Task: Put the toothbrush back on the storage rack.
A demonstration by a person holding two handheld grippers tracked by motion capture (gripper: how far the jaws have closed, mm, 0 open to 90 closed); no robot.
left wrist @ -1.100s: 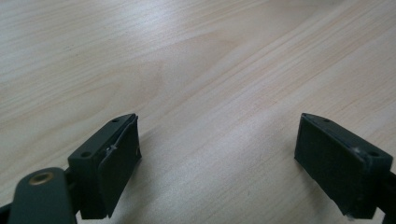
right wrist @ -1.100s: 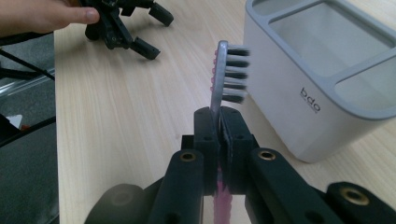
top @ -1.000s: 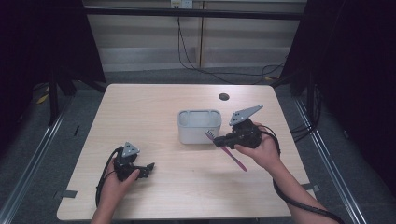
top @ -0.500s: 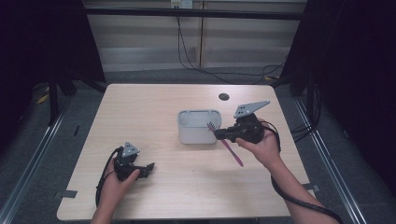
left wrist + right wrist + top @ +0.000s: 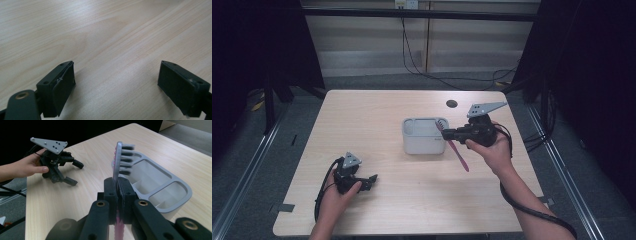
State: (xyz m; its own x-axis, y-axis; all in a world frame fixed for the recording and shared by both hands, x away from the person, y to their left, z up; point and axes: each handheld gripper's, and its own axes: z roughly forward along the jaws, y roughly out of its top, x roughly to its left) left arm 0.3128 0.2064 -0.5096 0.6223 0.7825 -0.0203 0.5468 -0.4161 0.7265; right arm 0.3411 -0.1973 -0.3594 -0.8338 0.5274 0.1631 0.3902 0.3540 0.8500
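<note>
Nearest to me, my left gripper (image 5: 371, 181) sits low on the wooden table (image 5: 377, 120), close to the near edge, with my left hand (image 5: 337, 192) wrapped around its body. In the left gripper view its two black jaws stand wide apart with nothing but bare wood grain between them, so it grips nothing. Further across and to the right, my right hand (image 5: 492, 150) holds the right gripper (image 5: 445, 134) up above the table, pointing toward the left. Its jaws are pressed tight together on the toothbrush (image 5: 455, 147), clamping it on the neck just below the head. In the right gripper view the bristled head (image 5: 123, 158) stands upright above the jaws, and the pink handle (image 5: 119, 230) runs down beneath them; in the high view that handle slants down toward the near right. The brush head is at the right end of the grey holder (image 5: 422, 140), just over its rim. The holder, an oblong tub with separate compartments, stands at the middle of the table. Beyond it, near the far edge, is a small dark round hole (image 5: 452, 104) in the tabletop.
</note>
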